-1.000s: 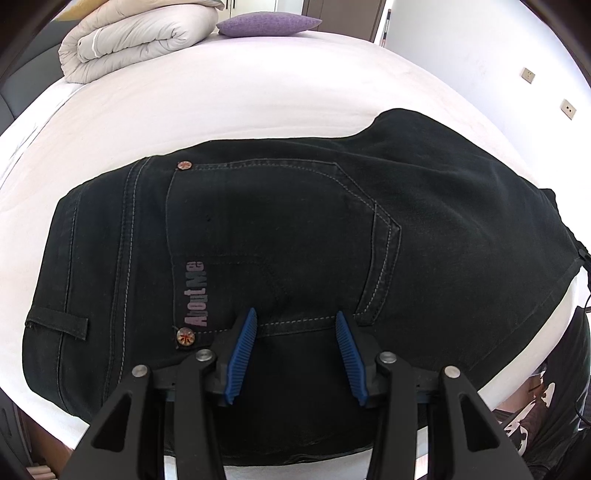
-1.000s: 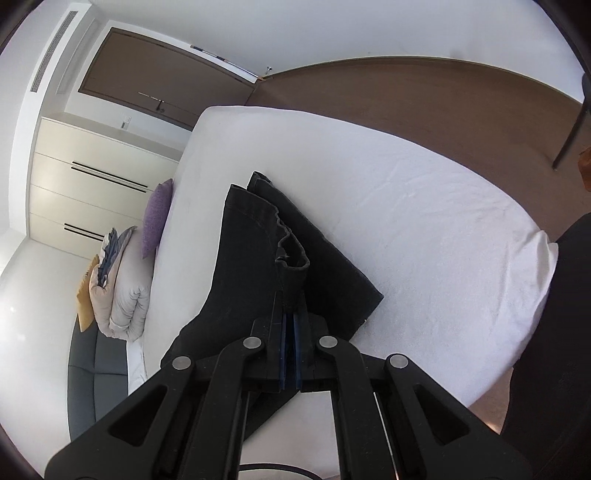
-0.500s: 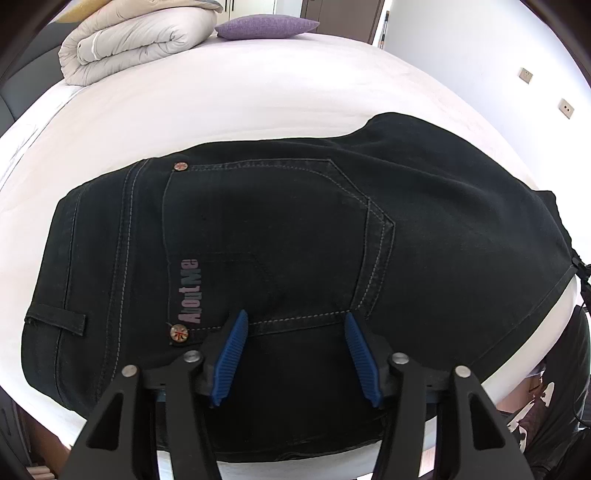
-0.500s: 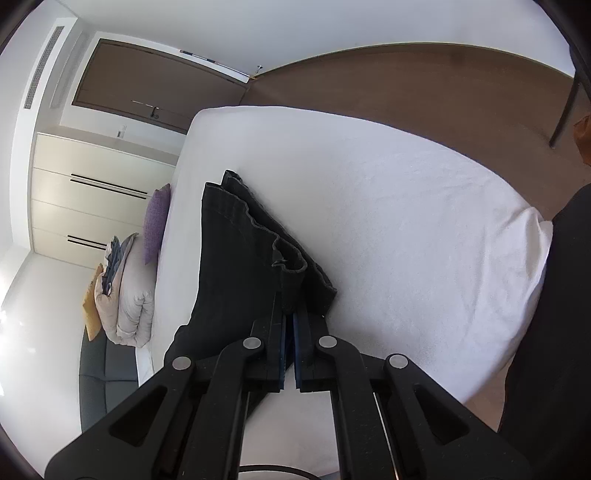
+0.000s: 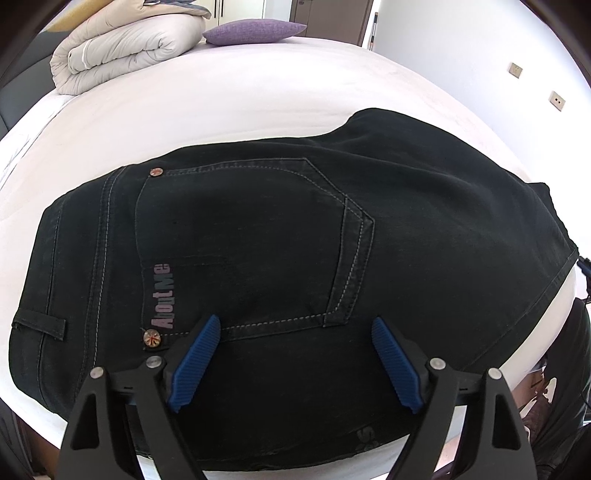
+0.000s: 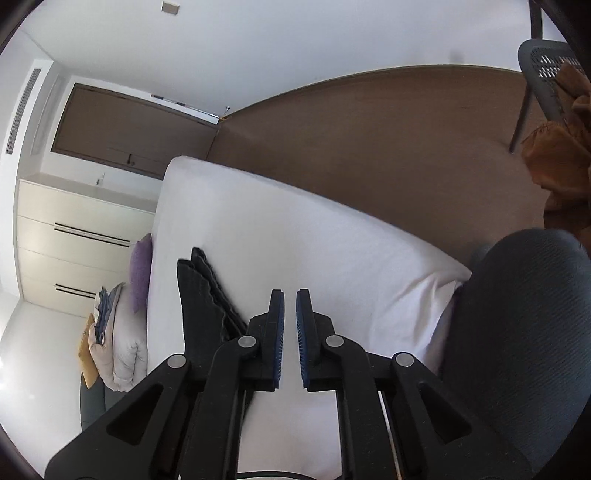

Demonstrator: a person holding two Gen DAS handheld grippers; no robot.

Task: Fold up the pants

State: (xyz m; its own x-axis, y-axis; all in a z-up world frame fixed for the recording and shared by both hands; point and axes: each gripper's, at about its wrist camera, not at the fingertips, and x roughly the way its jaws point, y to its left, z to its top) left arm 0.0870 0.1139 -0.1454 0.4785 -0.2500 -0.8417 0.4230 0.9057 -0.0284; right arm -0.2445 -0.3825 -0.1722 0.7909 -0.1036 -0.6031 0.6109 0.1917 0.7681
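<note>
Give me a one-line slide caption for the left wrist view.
Open left tool poised over the back pocket of black pants lying flat on a white bed.

A bedroom in a home is shown. Most of both views is filled by a bed [image 5: 258, 92] covered with a white sheet. A rolled duvet [image 5: 122, 48] and a purple cushion [image 5: 255, 31] are set at its far end. A built-in wardrobe [image 6: 74, 251] with cream fronts is seen along one wall, beside a brown door [image 6: 129, 136]. Wall sockets [image 5: 557, 100] and a wood-toned floor [image 6: 388, 147] are also visible.
</note>
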